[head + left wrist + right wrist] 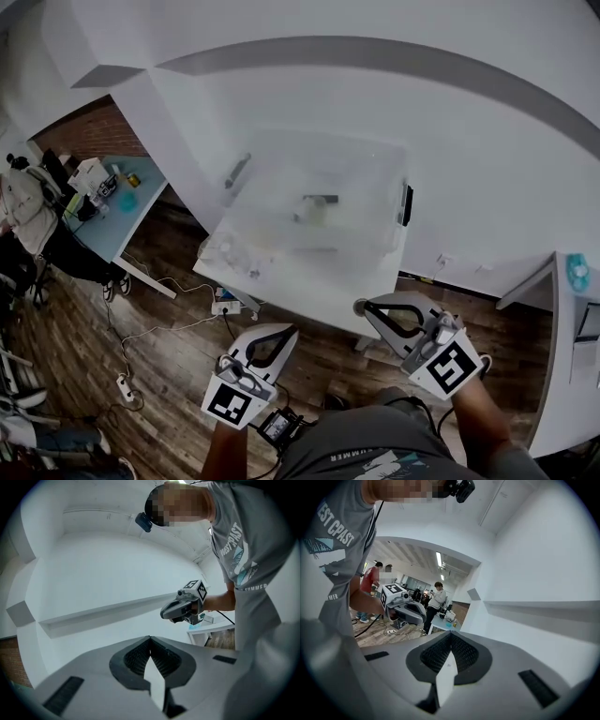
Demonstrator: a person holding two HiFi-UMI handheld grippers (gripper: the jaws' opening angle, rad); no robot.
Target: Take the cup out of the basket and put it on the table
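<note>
Left gripper (284, 331) fingers (133, 660) pressed together, nothing between them. Right gripper (362, 307) the same, fingers pressed together and empty. Both are held low near the person's body over the wood floor (169, 356), side by side and apart from each other, each tilted toward the table (309, 281) and well apart from the basket (375, 187). The see-through basket sits on the white table. The cup (315, 210) is a pale blurred shape inside the basket near its middle; can't tell if it is upright. Neither gripper touches the table or basket.
</note>
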